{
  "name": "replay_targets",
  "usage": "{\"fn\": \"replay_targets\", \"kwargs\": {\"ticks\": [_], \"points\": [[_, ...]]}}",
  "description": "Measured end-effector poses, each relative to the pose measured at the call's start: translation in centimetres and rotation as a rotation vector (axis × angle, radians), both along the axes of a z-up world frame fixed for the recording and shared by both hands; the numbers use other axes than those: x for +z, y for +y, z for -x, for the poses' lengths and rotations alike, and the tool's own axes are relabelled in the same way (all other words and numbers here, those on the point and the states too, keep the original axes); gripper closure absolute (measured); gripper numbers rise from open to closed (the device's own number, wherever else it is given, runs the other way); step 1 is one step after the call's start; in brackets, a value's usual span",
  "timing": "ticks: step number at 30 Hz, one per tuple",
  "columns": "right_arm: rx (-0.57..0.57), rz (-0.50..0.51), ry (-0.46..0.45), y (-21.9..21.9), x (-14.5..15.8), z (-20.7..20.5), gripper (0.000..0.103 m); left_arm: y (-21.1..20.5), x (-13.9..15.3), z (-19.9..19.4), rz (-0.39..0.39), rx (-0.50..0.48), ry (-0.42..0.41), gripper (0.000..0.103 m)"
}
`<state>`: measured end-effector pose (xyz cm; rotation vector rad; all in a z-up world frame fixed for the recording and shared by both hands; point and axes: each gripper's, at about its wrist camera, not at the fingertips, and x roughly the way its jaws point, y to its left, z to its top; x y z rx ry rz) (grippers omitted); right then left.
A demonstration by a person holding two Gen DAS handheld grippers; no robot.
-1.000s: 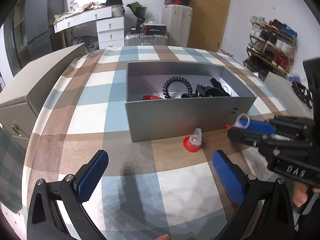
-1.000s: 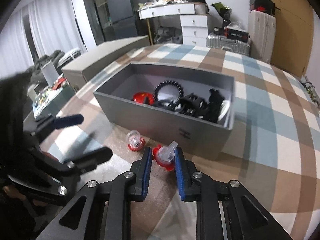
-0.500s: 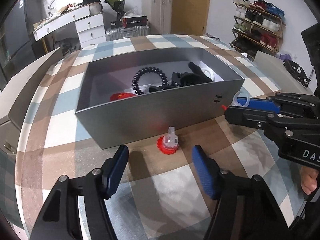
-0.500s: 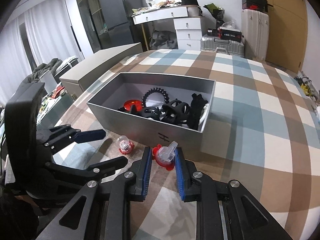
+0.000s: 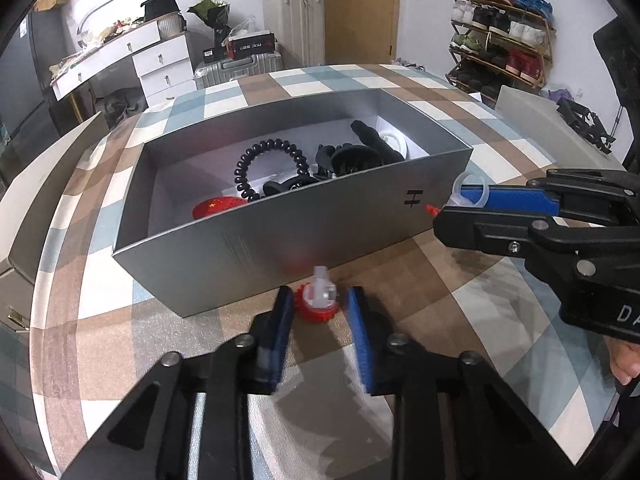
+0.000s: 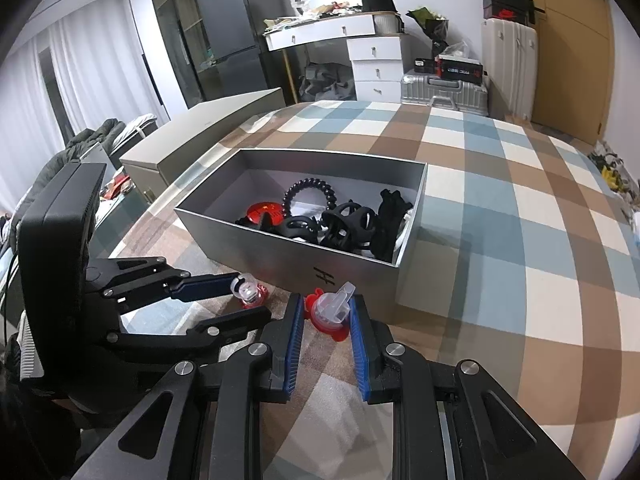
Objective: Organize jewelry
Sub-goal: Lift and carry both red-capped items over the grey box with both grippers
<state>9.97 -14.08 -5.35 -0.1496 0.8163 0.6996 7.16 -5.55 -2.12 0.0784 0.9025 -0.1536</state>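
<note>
A grey open box point(image 5: 280, 236) point(image 6: 280, 248) on the checked tablecloth holds a black bead bracelet point(image 5: 269, 168) point(image 6: 310, 194), black hair clips point(image 6: 348, 224) and a red round piece point(image 5: 218, 208) point(image 6: 264, 213). My left gripper point(image 5: 319, 312) point(image 6: 240, 300) straddles a red-and-clear ring piece point(image 5: 318, 302) point(image 6: 249, 292) lying on the cloth before the box; its pads stand close on both sides, a small gap showing. My right gripper point(image 6: 325, 314) point(image 5: 448, 210) is shut on a second red-and-clear ring piece point(image 6: 332, 312) point(image 5: 460, 196), held at the box's front corner.
A beige box lid point(image 6: 208, 136) point(image 5: 36, 200) lies at the table's left edge. A grey flat lid point(image 5: 548, 120) lies at the right. Drawers, suitcases and a shoe rack stand behind the table.
My left gripper moved forward to the ring piece on the cloth and narrowed from wide open to closely around it. My right gripper, still holding its piece, rose slightly.
</note>
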Motion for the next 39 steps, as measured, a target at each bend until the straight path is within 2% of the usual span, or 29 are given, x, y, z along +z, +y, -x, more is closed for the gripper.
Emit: {"fn": "replay_targets", "kwargs": {"ticks": [4,21,39], "points": [[0.001,-0.003,0.000,0.0,0.1,0.0,0.081,0.1,0.3,0.0,0.014,0.007,-0.015,0.089],[0.006,-0.012,-0.019,0.1,0.6,0.4,0.081,0.8,2.0,1.4,0.042,0.030,-0.109,0.089],[0.008,-0.134,-0.068,-0.9,2.9,0.9,0.081,2.2,4.9,1.8,0.052,0.097,-0.228,0.089]]}}
